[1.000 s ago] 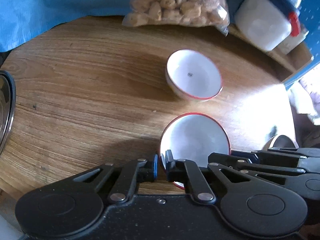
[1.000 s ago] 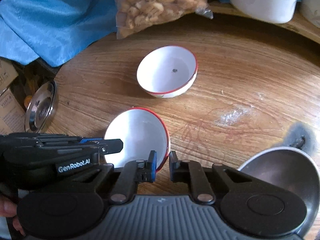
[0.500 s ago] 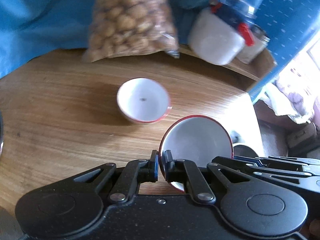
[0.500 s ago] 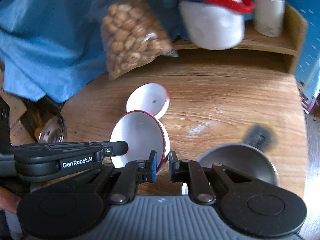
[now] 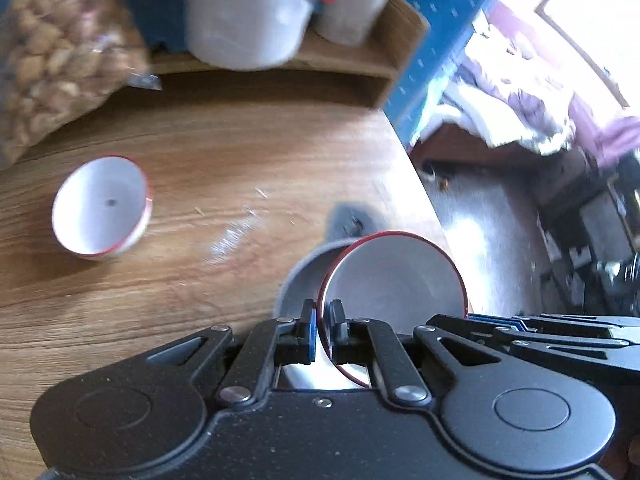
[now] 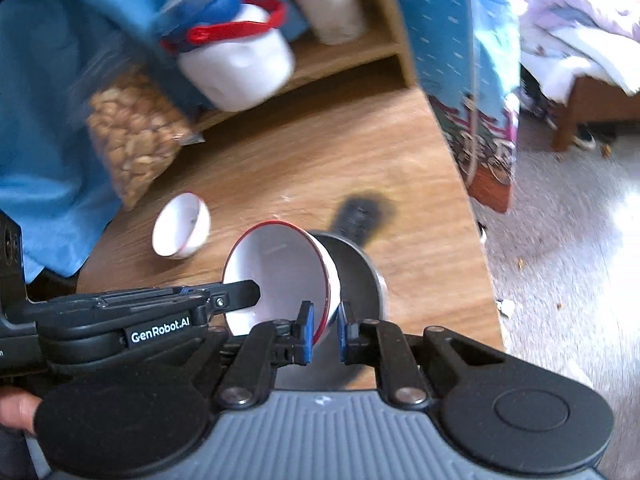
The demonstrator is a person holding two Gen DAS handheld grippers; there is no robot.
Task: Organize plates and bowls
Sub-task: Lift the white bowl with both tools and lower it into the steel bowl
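Note:
My left gripper is shut on the rim of a white bowl with a red rim. My right gripper is shut on the opposite rim of the same bowl. The bowl is held tilted in the air, just above a steel bowl that sits near the table's right edge; it also shows in the left wrist view. A second white red-rimmed bowl stands on the wooden table to the left, also seen in the right wrist view.
A bag of nuts leans at the back left. A white jar with blue lid and red handle and a second jar stand on a low wooden shelf. The table's right edge drops to the floor.
Both grippers have carried the held bowl to the right and away from the second white bowl, to above the steel bowl. The held bowl is more tilted.

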